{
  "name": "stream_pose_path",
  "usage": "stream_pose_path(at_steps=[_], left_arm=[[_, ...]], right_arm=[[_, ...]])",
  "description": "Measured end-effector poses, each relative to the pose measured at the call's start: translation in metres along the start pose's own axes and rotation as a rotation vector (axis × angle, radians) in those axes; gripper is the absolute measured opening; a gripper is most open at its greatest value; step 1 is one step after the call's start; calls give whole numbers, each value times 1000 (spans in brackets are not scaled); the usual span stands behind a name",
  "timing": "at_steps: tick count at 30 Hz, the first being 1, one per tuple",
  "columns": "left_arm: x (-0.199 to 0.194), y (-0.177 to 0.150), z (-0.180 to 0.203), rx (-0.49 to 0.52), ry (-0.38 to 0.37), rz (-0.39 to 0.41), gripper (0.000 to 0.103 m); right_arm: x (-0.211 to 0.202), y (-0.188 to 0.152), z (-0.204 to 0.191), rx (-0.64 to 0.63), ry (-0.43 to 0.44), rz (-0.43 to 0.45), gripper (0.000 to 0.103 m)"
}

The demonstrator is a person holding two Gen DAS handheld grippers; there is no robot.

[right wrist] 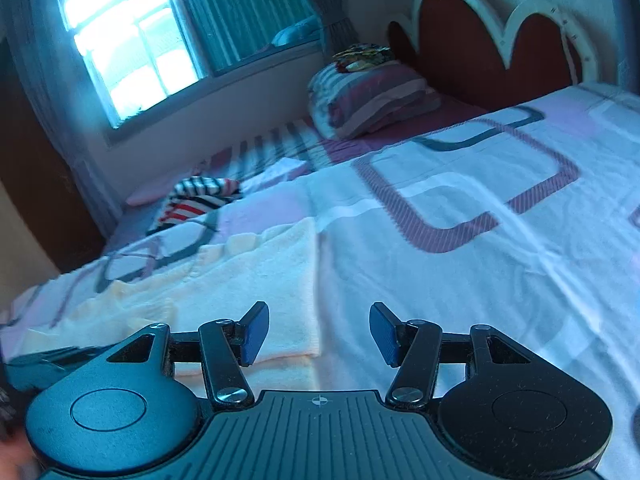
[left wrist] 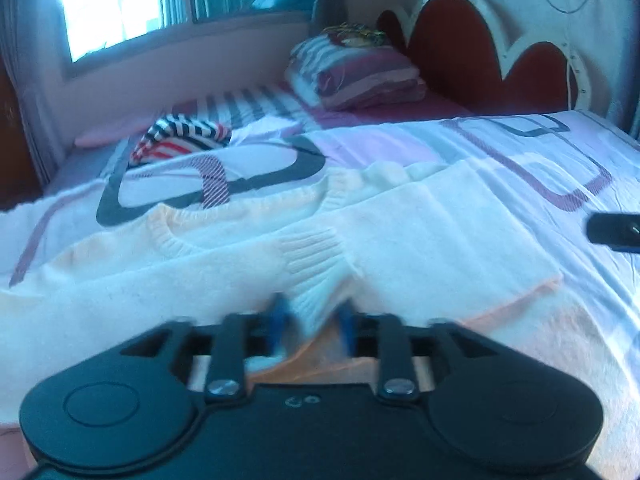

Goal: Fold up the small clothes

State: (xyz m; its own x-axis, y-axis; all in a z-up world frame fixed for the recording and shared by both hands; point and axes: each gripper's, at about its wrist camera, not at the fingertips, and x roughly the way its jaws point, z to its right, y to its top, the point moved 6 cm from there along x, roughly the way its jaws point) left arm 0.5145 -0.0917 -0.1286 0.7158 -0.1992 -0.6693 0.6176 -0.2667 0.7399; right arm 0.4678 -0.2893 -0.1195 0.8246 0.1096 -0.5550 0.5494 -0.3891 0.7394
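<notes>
Sweater flat on the bed, cream knit, one sleeve folded across the front: soft, light, floppy, not slippery.
Best holds look like the ribbed cuff or the hem, thick enough to pinch; anything else will sag. Count, large to small: one bed, one sweater, one striped pillow, one striped garment far left, two grippers. Left gripper jaws apart with the cuff between them; picture is blurred, but pads don't seem to press it. Right gripper open, empty, over the sweater's edge.
</notes>
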Motion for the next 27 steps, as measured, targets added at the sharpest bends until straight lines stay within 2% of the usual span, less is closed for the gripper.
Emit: stream_pose_path(at_steps=[1,3,5,7,8,11,14,17,19,20,21,23,25,27], left_arm=[[-7,-3,-3,-5,13,23,63],[-27,-9,-16,-18,71,81,74],[-45,-20,-40,-51,153,106,76],[-68,-37,-72,-116,262,125,83],[-78,-48,-90,-152,311,126,83],[-97,-80,-136,-263,379,87,83],[-95,-103,-165,-365,358,0,79],[-86,-101,-175,-416,266,-14,79],[-84,-97,-177,-406,245,-1,78],[-80,-95,-179,-403,251,0,76],[-75,-95,-180,-401,264,-6,72],[-68,-93,-176,-349,274,-16,73],[-71,-95,-172,-287,281,-15,70],[-71,-96,-175,-302,257,-15,69]], right_arm=[[2,1,-4,1,16,-2,56],[7,1,-15,-4,54,-12,56],[15,-1,-29,-4,98,-37,56],[27,-5,-46,-4,153,-70,56],[33,-8,-55,-5,175,-86,56],[55,-18,-79,-13,220,-138,56],[79,-28,-98,-4,231,-191,56],[91,-32,-114,-37,229,-204,55],[93,-32,-126,-74,244,-216,55],[94,-32,-131,-95,248,-222,36],[94,-32,-136,-118,250,-227,6],[91,-31,-141,-152,244,-216,6],[82,-22,-143,-172,262,-171,6],[67,-11,-143,-195,264,-116,6]])
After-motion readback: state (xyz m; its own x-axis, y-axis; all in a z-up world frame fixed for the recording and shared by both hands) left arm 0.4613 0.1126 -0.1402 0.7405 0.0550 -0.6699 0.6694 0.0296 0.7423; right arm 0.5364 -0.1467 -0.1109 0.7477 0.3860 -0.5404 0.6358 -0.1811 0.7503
